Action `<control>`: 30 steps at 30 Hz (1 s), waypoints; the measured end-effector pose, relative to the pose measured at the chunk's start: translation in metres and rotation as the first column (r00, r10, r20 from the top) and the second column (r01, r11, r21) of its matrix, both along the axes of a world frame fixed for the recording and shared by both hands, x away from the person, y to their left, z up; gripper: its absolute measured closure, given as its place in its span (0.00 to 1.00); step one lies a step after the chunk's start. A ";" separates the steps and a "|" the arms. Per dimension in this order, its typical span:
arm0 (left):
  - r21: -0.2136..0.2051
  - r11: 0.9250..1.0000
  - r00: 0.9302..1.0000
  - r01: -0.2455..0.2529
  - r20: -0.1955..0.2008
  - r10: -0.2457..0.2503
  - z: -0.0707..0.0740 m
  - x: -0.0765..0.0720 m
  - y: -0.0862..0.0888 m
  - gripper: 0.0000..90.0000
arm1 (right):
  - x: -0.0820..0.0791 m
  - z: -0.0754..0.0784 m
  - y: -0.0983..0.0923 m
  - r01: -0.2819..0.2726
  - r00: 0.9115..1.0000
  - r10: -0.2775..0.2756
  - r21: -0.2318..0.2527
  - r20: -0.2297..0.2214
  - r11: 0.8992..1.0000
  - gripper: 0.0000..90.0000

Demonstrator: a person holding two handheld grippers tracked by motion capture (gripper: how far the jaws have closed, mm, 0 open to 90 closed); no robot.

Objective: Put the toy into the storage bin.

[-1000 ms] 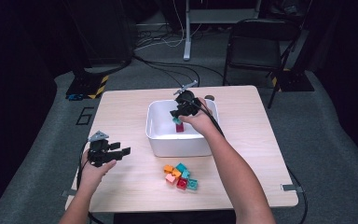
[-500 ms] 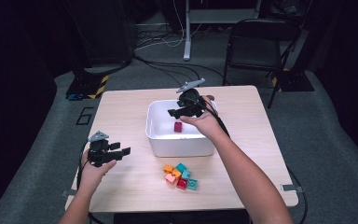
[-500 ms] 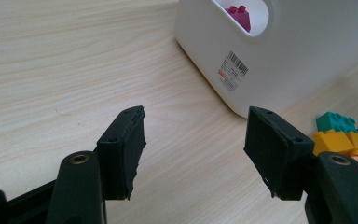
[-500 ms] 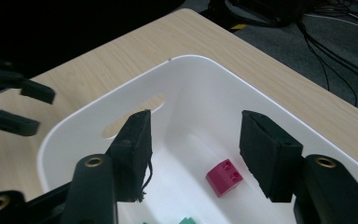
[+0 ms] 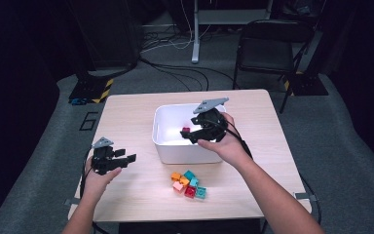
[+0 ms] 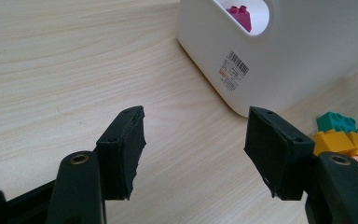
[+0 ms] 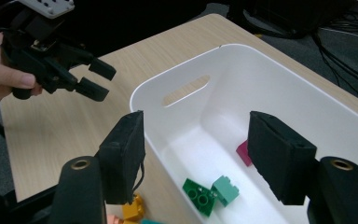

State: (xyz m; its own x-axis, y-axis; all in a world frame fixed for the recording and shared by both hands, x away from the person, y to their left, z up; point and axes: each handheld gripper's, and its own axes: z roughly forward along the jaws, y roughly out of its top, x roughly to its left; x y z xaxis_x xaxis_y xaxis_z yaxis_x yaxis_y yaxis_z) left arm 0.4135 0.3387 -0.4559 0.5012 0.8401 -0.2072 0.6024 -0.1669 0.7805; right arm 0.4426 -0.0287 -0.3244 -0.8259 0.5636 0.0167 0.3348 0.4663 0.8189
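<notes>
Since the earlier frame, right gripper [image 5: 190,136] has drawn back toward the white bin's [image 5: 175,152] near wall, jaws just opening, nothing between them. High view: left gripper [image 5: 125,159] hovers released over the table [image 5: 126,112]; loose bricks [image 5: 189,184] lie nearer the person. Left gripper view: bin ahead-right of the fingers [image 6: 121,149]. Right gripper view: magenta brick [image 7: 245,153], green bricks [image 7: 209,190] in the bin, beyond the empty fingers.
</notes>
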 end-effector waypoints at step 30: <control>-0.021 0.998 0.998 0.062 -0.010 -0.062 0.003 -0.003 -0.008 0.27 | -0.054 -0.065 -0.041 0.106 0.991 -0.105 0.005 -0.080 0.994 0.36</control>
